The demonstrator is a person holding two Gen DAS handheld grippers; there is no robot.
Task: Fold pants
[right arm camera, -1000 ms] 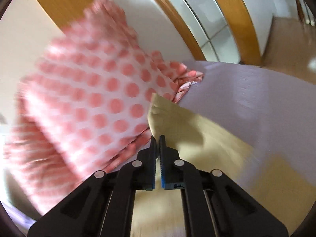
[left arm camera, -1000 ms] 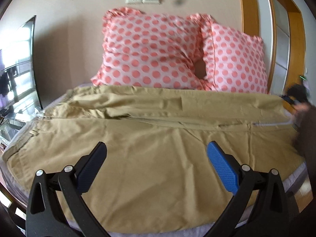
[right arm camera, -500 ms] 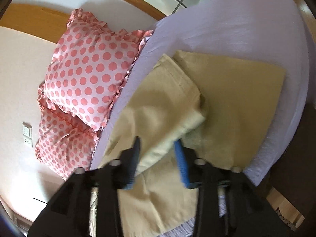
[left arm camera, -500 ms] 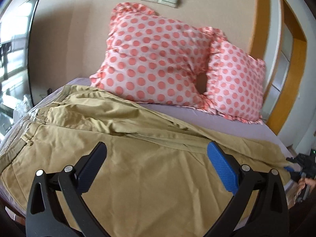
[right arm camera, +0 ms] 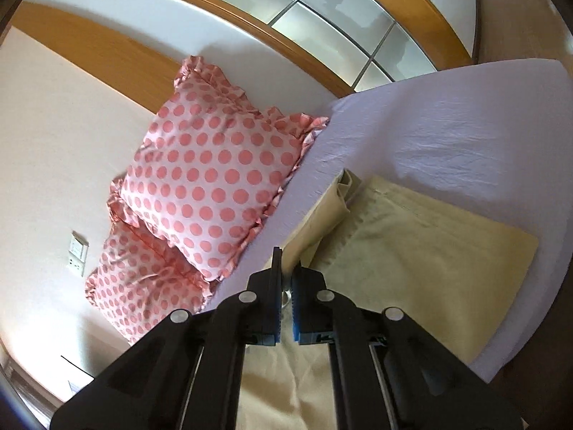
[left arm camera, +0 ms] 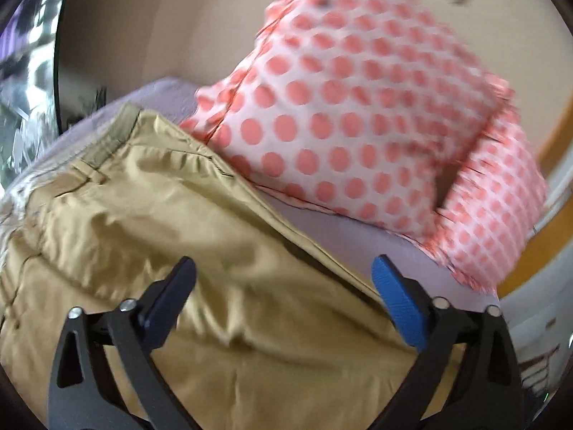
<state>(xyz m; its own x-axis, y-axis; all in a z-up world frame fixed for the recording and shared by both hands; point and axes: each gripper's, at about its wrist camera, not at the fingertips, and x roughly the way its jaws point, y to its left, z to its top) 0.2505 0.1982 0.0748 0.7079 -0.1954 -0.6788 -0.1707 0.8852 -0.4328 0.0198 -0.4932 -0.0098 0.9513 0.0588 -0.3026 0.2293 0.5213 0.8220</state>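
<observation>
Khaki pants point(left arm camera: 172, 236) lie on a lilac bed sheet point(left arm camera: 343, 225), waistband at the upper left of the left wrist view. My left gripper point(left arm camera: 283, 286) is open and empty, hovering just above the pants' upper leg. In the right wrist view my right gripper point(right arm camera: 284, 268) is shut on a lifted strip of the pants' upper leg point(right arm camera: 322, 218), near its hem. The lower leg point(right arm camera: 429, 251) lies flat on the sheet point(right arm camera: 465, 136).
Two pink polka-dot pillows point(left arm camera: 358, 107) point(right arm camera: 204, 179) lean on the wall at the head of the bed. A wood-framed glass door point(right arm camera: 322, 10) stands beyond the bed's far side. The bed edge point(right arm camera: 530, 322) runs at the right of the right wrist view.
My right gripper has closed on the upper pant leg's edge, after being open half a second ago. My left gripper has swung left and closer to the pants near the waistband.
</observation>
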